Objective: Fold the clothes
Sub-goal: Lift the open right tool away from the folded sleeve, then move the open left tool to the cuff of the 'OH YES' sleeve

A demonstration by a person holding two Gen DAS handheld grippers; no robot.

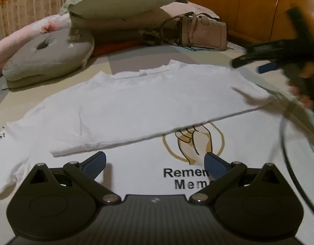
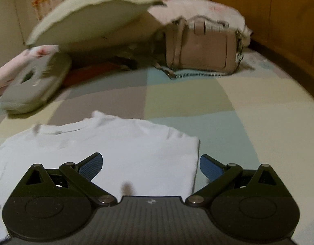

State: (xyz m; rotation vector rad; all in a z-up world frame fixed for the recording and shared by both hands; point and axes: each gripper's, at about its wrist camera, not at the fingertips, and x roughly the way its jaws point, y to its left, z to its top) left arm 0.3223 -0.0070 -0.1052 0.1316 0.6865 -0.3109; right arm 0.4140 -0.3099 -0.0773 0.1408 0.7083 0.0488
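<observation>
On the bed (image 2: 248, 102), over a patchwork sheet of grey, pale green and light blue squares: white T-shirt (image 1: 136, 102) spread flat, upper part folded down across the front, fold edge running from 8 o'clock to 3 o'clock in the left wrist view. Below that edge, printed design (image 1: 194, 140) half covered: gold ring, drawn fist, black letters "Remen" and "Mem" cut off by a blue pad. Left tool (image 1: 154, 162) low over the shirt at 6 o'clock, blue pads spread wide, nothing between them. Right tool (image 2: 150, 163) likewise spread wide and empty, left pad over white cloth, right pad just past the shirt's folded side edge, over the sheet. Seen also from the left wrist at 3 o'clock, blurred: black body, blue pad, fingers (image 1: 305, 100) wrapped around its handle, a dark cable looping down toward 5 o'clock. Well beyond the shirt, at 12 o'clock: beige handbag (image 2: 203, 49) standing upright near the wooden headboard (image 1: 259, 6). At 10 o'clock: grey round cushion (image 1: 48, 57) with a dimpled centre, lying flat; above it a pale green pillow (image 1: 120, 2) propped on pink floral bedding. Right wrist view smeared with motion blur, fine detail lost.
</observation>
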